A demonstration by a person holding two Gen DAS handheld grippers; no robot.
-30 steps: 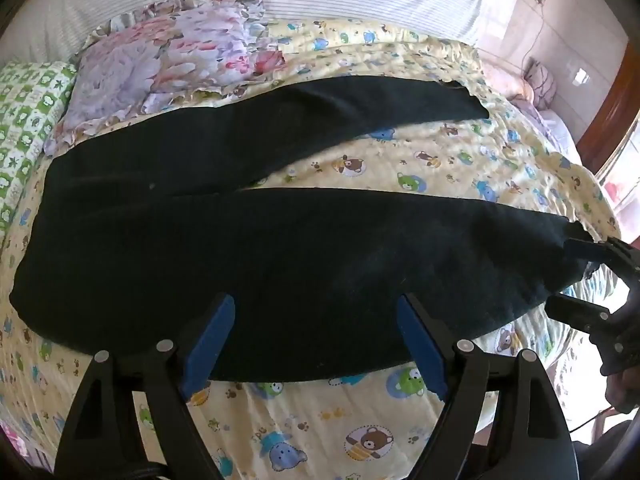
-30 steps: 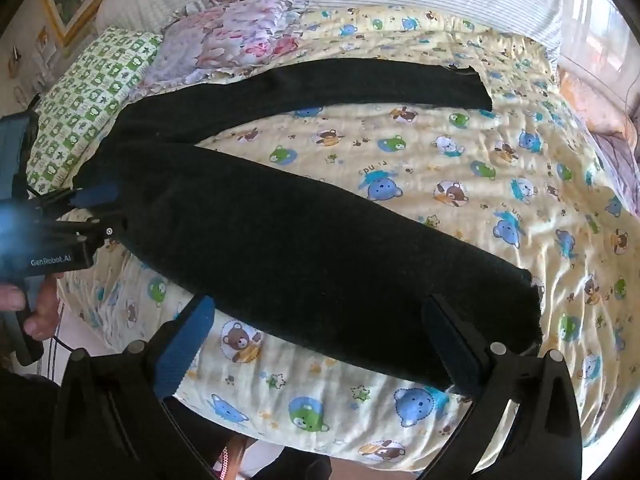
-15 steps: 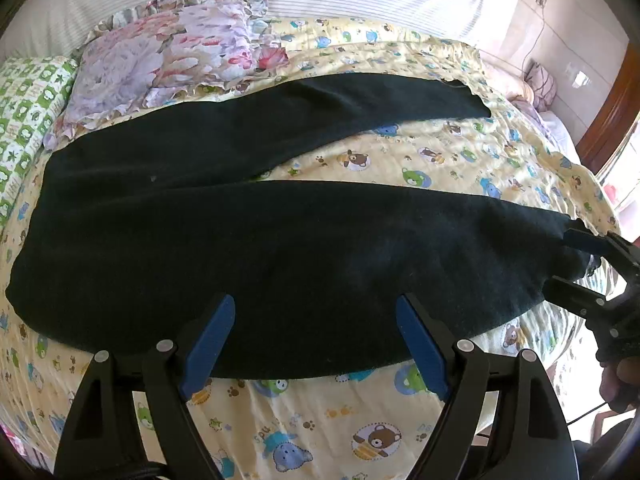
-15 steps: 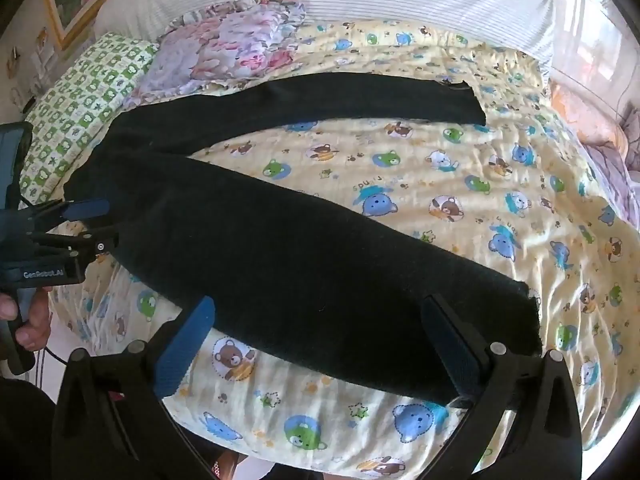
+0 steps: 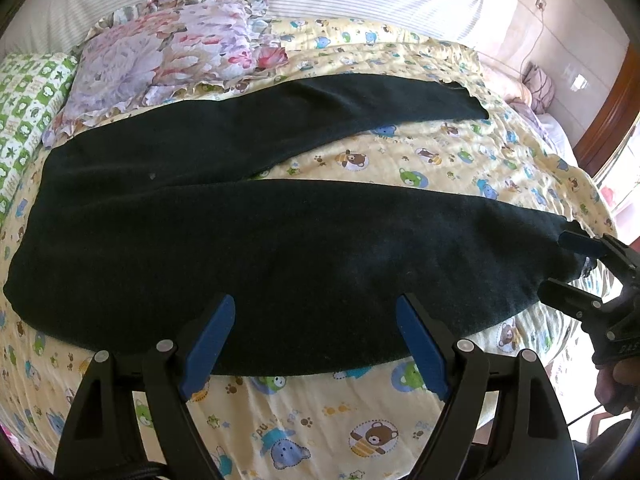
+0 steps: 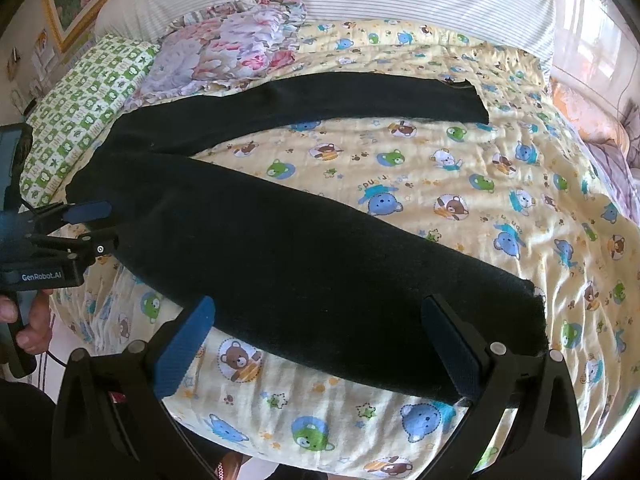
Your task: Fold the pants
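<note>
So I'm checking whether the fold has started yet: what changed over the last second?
Little. Both grippers edged in towards the near leg of the black pants: the left gripper by the waist end, the right gripper at the cuff. Neither has gripped; both are open. The pants lie as before, legs apart in a V on the bear-print bedspread, the far leg untouched.

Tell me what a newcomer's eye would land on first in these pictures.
First, the black pants spread flat across the yellow bear-print quilt, legs splayed in a V. Next, the two open grippers at the near leg: the left gripper near the waist end, the right gripper at the cuff. A floral pillow lies behind.
</note>
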